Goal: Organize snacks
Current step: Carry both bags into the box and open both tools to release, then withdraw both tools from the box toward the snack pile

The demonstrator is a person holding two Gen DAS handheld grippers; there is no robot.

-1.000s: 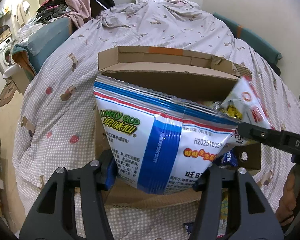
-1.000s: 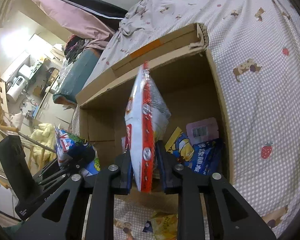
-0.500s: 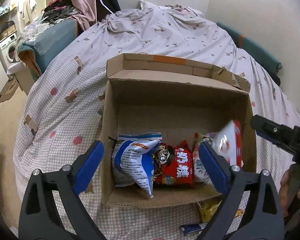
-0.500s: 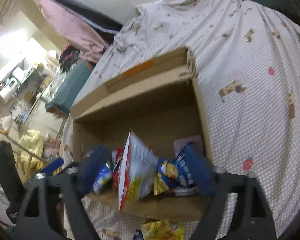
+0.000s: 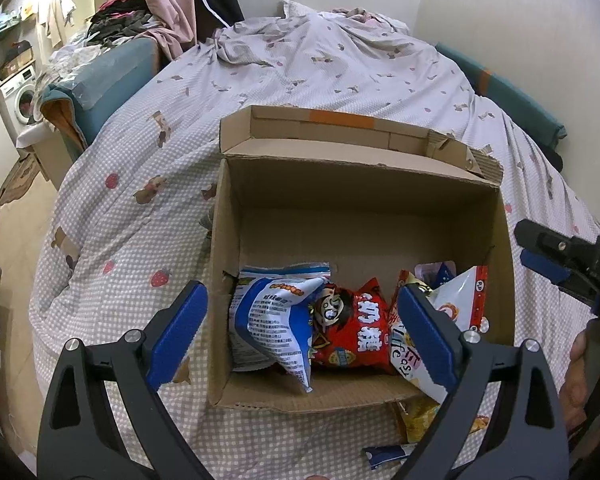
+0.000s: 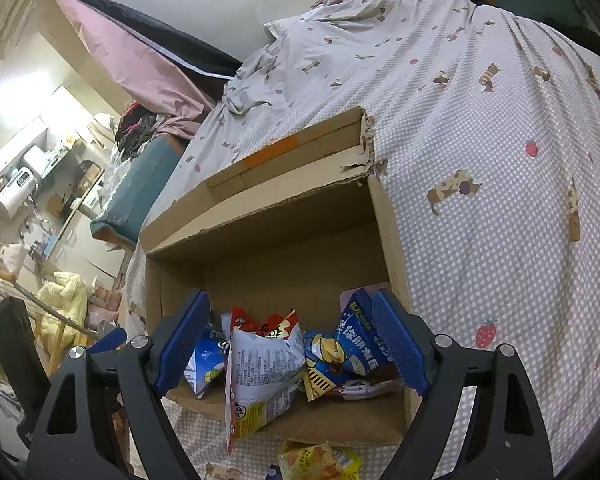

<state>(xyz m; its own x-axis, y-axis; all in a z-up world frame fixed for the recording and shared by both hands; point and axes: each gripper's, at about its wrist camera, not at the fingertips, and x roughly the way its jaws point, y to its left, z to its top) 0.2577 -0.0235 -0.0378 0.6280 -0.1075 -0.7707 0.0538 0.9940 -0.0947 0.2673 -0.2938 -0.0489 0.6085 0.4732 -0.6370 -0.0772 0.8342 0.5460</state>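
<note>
Open cardboard box (image 5: pixel 356 184) on bed (image 5: pixel 308 64), flaps up, resting on checked bedspread printed with strawberries and dogs.

Left gripper (image 5: pixel 304 332): jaws wide apart, just been opening, nothing between the pads; poised over near left part of box. Blue-and-white snack bag (image 5: pixel 272 320) inside box at left, crumpled, leaning against left wall. Red snack bag (image 5: pixel 356 332) just beside it at centre, touching. White-and-red snack bag (image 5: pixel 460 304) at right of box, tilted, partly over near edge.

Right gripper (image 6: pixel 290 344): jaws likewise wide apart, just been opening, clamped on nothing. White-and-red snack bag (image 6: pixel 260 372) below and between its fingers, not pressed by either pad, lower end hanging past front edge of box (image 6: pixel 384 216). Blue snack bag with cartoon figure (image 6: pixel 348 352) further right inside box, near right wall. Small pale pink packet behind it; details too small to read.

Outside box, on bedspread at near edge: yellow snack bag (image 6: pixel 320 460), plus a blue-and-white packet (image 5: pixel 384 454), partly hidden by gripper frame.

Right gripper (image 5: pixel 556 256) also seen from left wrist view, beside right wall of box, hand (image 5: pixel 588 368) on its grip.
</note>
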